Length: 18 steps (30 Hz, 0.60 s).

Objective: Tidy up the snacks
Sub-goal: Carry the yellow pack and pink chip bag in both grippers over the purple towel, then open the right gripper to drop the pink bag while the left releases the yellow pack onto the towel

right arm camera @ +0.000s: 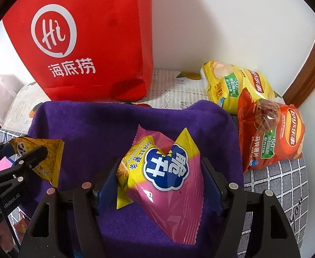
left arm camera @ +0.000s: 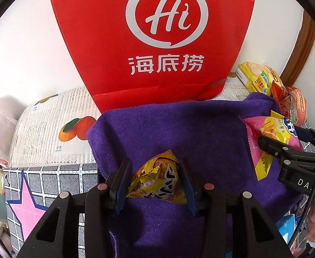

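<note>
Left tool (left arm camera: 155, 182) grips the yellow packet (left arm camera: 157, 182); right tool (right arm camera: 159, 182) grips the pink packet (right arm camera: 168, 185).

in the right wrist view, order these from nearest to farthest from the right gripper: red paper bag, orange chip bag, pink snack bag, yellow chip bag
1. pink snack bag, between the right gripper fingers
2. orange chip bag, right, off the purple towel
3. yellow chip bag, behind the orange one
4. red paper bag, back left, standing

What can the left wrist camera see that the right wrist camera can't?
Only the left wrist view shows the pink star on the checked cloth. Only the right wrist view shows the whole orange chip bag. Both show the red bag, the purple towel, the yellow snack packet in the left hand-held gripper, and the pink snack packet in the right hand-held gripper.
</note>
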Tool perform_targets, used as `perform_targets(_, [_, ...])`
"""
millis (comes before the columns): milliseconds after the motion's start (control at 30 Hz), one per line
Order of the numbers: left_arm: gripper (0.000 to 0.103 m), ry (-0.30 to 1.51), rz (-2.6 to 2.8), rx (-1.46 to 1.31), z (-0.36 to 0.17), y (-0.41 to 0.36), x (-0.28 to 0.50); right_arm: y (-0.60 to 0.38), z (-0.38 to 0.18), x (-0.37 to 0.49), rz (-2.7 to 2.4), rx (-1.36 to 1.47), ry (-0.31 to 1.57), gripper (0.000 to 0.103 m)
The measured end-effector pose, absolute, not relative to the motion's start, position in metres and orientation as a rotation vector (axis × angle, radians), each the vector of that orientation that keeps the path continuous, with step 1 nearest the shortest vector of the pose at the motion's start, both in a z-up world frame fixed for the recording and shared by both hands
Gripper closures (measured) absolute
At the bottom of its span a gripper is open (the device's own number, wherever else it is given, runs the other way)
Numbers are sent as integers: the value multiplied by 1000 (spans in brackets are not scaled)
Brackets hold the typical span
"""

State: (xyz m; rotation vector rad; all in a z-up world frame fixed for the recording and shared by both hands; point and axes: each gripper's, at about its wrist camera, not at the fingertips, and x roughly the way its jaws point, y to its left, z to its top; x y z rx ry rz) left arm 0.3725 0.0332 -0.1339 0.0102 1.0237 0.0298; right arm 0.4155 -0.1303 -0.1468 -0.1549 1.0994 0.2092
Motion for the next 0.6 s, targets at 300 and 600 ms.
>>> perform_targets(300, [60, 1037, 29, 3, -135, 35, 373, -125, -140, 411, 214, -203, 1055, 20])
perform_targets(600, [59, 1031, 3, -15, -133, 35, 373, -142, -122, 408, 156, -134, 990, 20])
